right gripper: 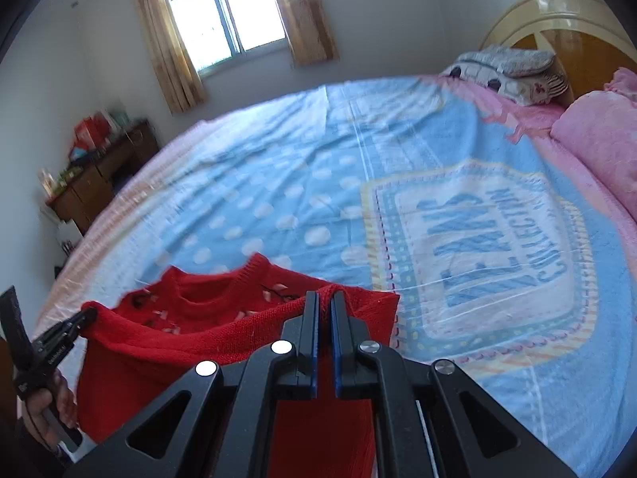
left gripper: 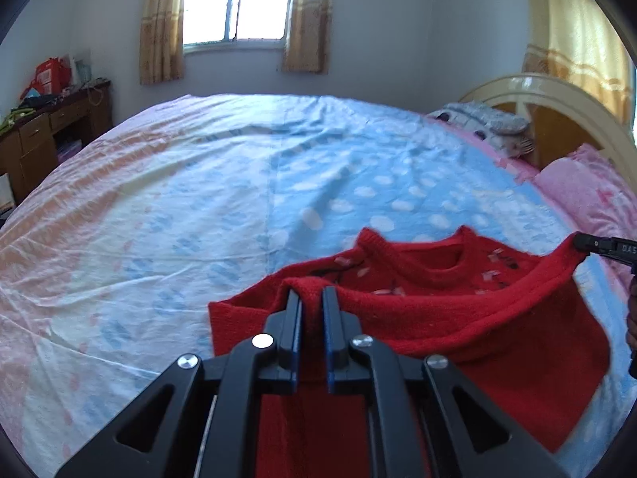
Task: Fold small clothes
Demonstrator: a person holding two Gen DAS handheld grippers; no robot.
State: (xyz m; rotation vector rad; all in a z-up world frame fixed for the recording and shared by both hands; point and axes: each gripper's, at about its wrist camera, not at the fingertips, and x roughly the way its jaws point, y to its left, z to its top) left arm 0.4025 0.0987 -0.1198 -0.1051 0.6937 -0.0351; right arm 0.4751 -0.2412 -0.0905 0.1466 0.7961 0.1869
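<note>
A small red knitted sweater (left gripper: 477,318) with a round collar and pale flower marks hangs lifted over the bed; it also shows in the right wrist view (right gripper: 191,342). My left gripper (left gripper: 311,292) is shut on a fold of the sweater's left edge. My right gripper (right gripper: 325,296) is shut on the sweater's right edge. The right gripper shows at the far right of the left wrist view (left gripper: 577,243), pinching the cloth. The left gripper shows at the left of the right wrist view (right gripper: 89,314), held by a hand. The sweater's lower part hangs below the grippers, partly hidden.
The bed (left gripper: 239,183) has a blue dotted and pink sheet with a printed badge (right gripper: 477,251). Pink pillows (right gripper: 597,147) and folded grey cloth (right gripper: 505,63) lie by the headboard (left gripper: 557,111). A wooden desk (left gripper: 43,135) with clutter stands at the left wall under a window (left gripper: 239,0).
</note>
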